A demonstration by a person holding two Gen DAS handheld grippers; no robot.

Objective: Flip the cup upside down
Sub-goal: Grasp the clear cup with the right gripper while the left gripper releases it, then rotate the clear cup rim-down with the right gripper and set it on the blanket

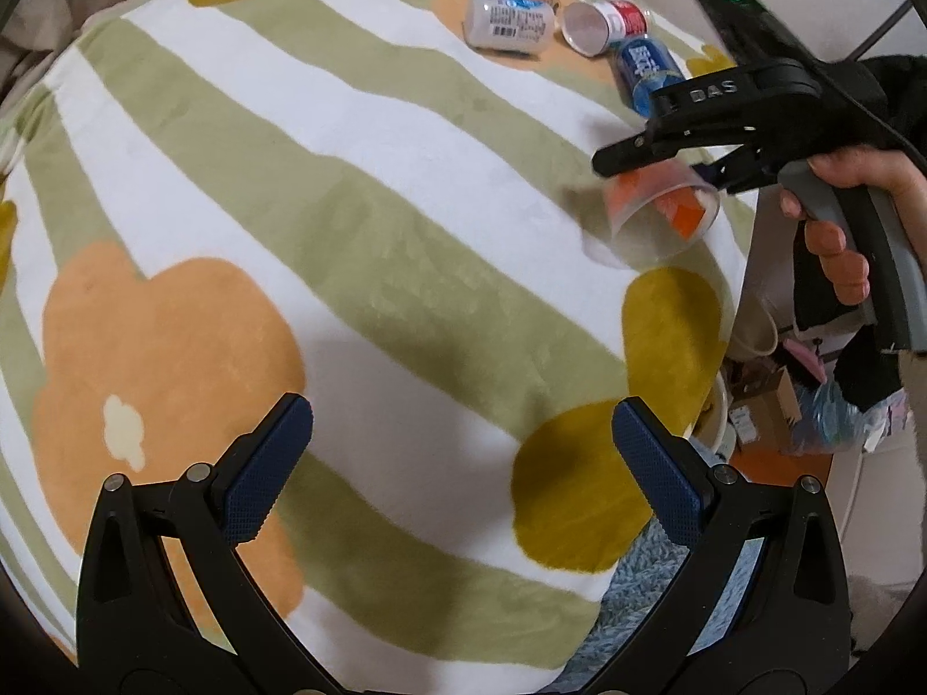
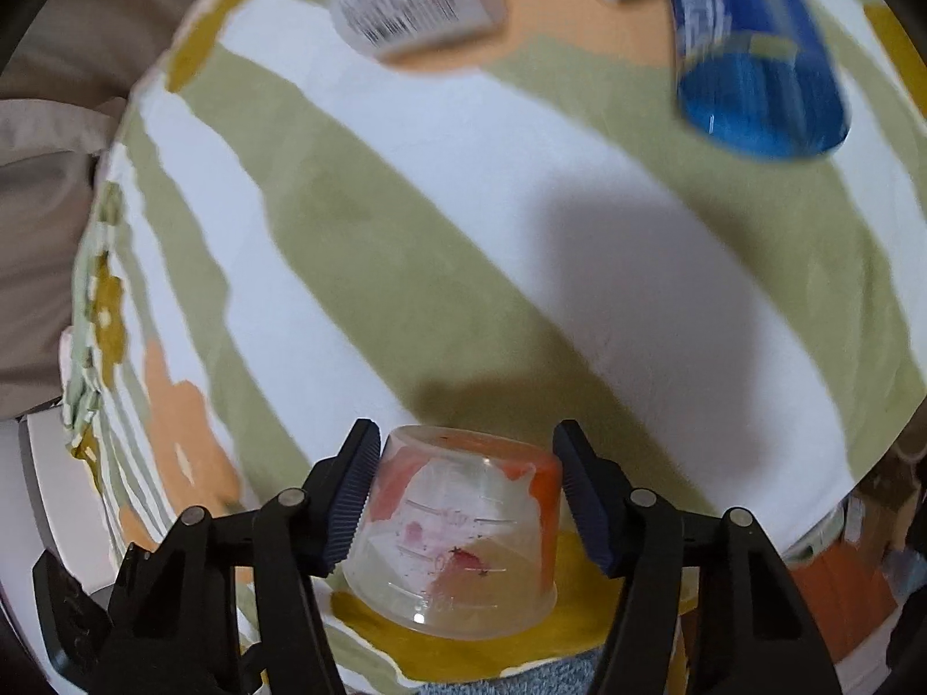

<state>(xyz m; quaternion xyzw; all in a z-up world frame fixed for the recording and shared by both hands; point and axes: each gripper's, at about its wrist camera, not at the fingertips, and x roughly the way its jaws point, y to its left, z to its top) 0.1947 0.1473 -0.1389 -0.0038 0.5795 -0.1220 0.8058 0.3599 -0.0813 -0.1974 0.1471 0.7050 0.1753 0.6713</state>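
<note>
A clear plastic measuring cup with orange print (image 2: 463, 527) sits between the fingers of my right gripper (image 2: 463, 498). Its base points away from the camera and its rim toward the blanket, tilted. In the left wrist view the same cup (image 1: 660, 214) hangs just above the striped blanket under my right gripper (image 1: 654, 159), rim down and to the right. The right jaws are closed on the cup's sides. My left gripper (image 1: 460, 457) is open and empty above the blanket's near part.
A striped green, white and orange blanket (image 1: 324, 220) covers the surface. At its far edge lie a white bottle (image 1: 507, 20), a white and red cup (image 1: 599, 23) and a blue bottle (image 1: 643, 72). The blanket's right edge drops to floor clutter (image 1: 770, 405).
</note>
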